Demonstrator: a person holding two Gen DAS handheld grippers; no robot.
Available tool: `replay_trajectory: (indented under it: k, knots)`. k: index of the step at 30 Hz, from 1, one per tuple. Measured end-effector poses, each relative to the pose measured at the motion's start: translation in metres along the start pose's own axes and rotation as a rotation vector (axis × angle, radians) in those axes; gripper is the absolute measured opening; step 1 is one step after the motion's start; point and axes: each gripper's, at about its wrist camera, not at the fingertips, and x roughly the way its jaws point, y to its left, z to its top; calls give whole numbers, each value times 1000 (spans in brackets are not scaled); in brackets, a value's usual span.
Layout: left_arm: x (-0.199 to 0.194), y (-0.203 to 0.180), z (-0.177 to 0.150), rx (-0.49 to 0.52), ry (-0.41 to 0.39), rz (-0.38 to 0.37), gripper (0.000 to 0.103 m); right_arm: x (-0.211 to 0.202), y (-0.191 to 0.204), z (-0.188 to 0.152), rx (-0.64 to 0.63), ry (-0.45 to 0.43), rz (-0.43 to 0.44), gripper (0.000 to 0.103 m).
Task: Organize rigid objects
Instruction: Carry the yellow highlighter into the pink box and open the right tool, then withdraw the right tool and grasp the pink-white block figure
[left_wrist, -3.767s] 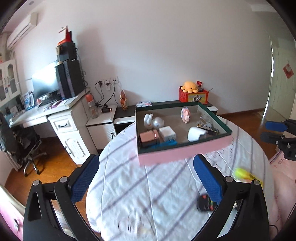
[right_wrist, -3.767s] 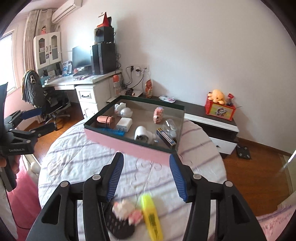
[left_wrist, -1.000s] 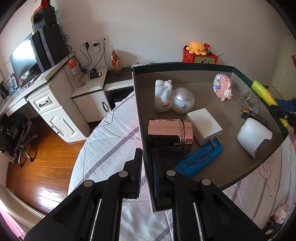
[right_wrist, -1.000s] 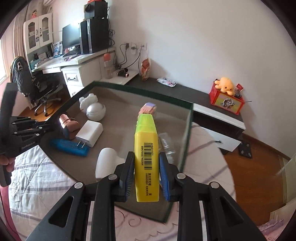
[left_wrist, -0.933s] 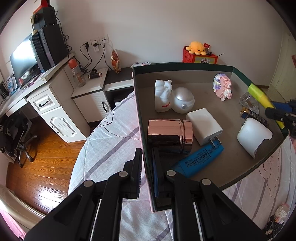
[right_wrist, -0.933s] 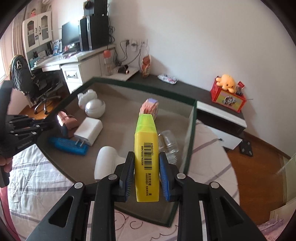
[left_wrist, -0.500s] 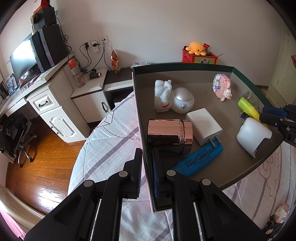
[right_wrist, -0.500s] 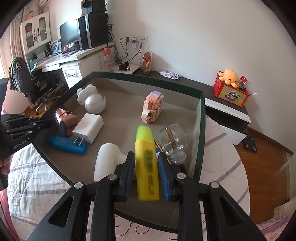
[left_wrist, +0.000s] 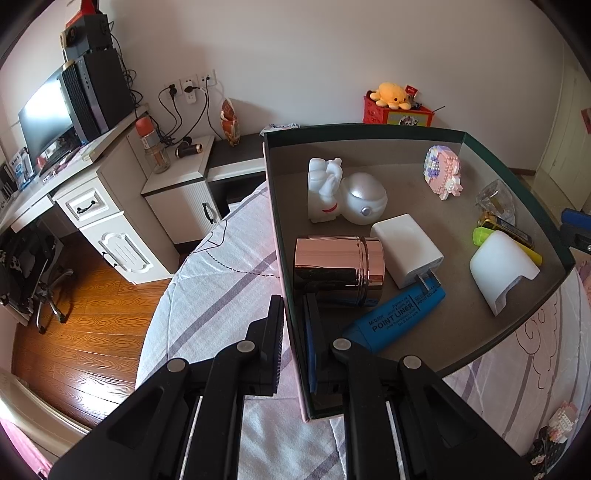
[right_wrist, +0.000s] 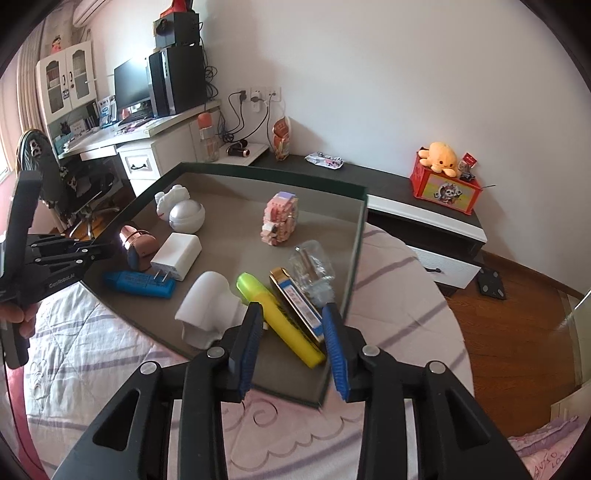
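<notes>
Our left gripper pinches the box wall tight. Right gripper has just been opening, fingers clear of the highlighter lying inside.

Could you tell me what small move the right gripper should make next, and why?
Probably draw the right gripper back and up, clear of the dark open box. The yellow highlighter already lies on the box floor; the jaws have just been opening and no longer press it. The left gripper clamps the box wall.
</notes>
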Motion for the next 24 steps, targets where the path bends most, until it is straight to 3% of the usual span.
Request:
replay_trajectory:
  k: [6, 11, 14, 16, 24]
  knots:
    - [-10, -3, -7, 9, -13, 8, 12, -20, -12, -19, 24, -9, -20, 38]
    - [-42, -1, -21, 10, -57, 21, 19, -37, -13, -41, 33, -6, -22, 39]
    - [-64, -2, -34, 18, -93, 42, 36, -49, -8, -60, 35, 2, -16, 42]
    - [-80, -1, -43, 13, -110, 27, 61, -60, -1, -75, 30, 3, -10, 46]
    - [-129, -22, -96, 46, -147, 4, 75, -89, 39, -126, -34, 29, 49, 49]
